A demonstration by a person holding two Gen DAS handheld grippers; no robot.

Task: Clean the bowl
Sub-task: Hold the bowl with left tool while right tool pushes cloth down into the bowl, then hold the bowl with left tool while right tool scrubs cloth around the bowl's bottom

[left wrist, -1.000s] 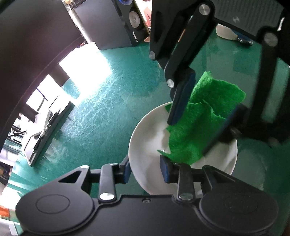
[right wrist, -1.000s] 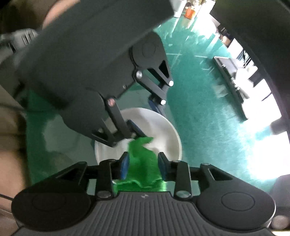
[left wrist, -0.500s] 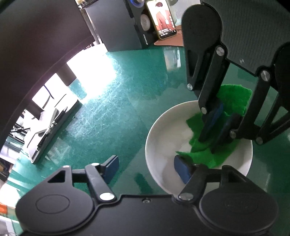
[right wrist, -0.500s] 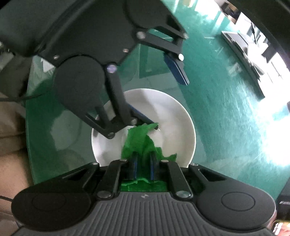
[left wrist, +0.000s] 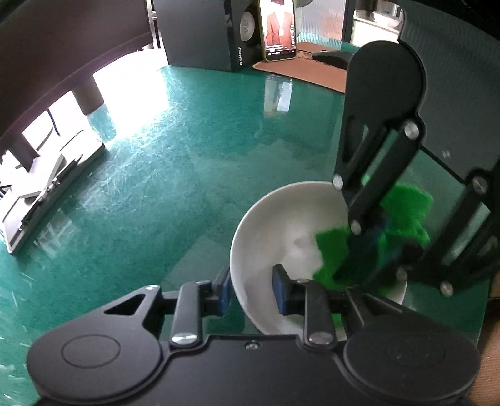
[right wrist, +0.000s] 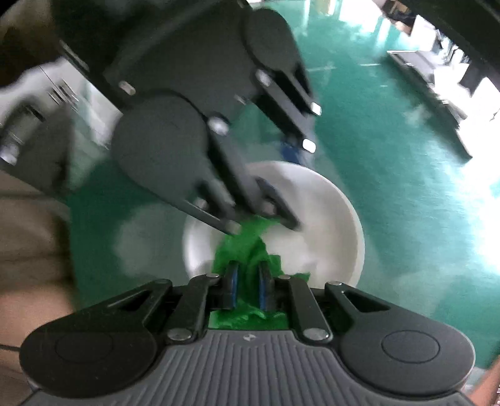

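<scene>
A white bowl [left wrist: 281, 225] stands on the green glass table [left wrist: 187, 156]. My left gripper [left wrist: 251, 292] straddles its near rim, one pad outside and one inside; the jaws are closing and grip the bowl wall between them. In the right wrist view the same bowl [right wrist: 331, 218] lies below, with the left gripper [right wrist: 281, 178] on its far rim. My right gripper [right wrist: 248, 285] is shut on a bunched green cloth [right wrist: 247, 246], which hangs down onto the bowl's inside. The left wrist view shows the cloth [left wrist: 331, 250] against the bowl's right inner wall, under the right gripper [left wrist: 368, 250].
At the table's far side stand a black speaker [left wrist: 203, 34], a lit phone [left wrist: 279, 29], and a brown mat [left wrist: 309, 67] with a dark mouse [left wrist: 331, 57]. A grey folded stand [left wrist: 47, 193] lies far left. The glass edge [left wrist: 453, 168] runs close on the right. A beige sleeve [right wrist: 28, 250] is nearby.
The left jaws opened wide, then closed around the bowl's near rim. The right gripper shut on the green cloth and sank with it into the bowl.
</scene>
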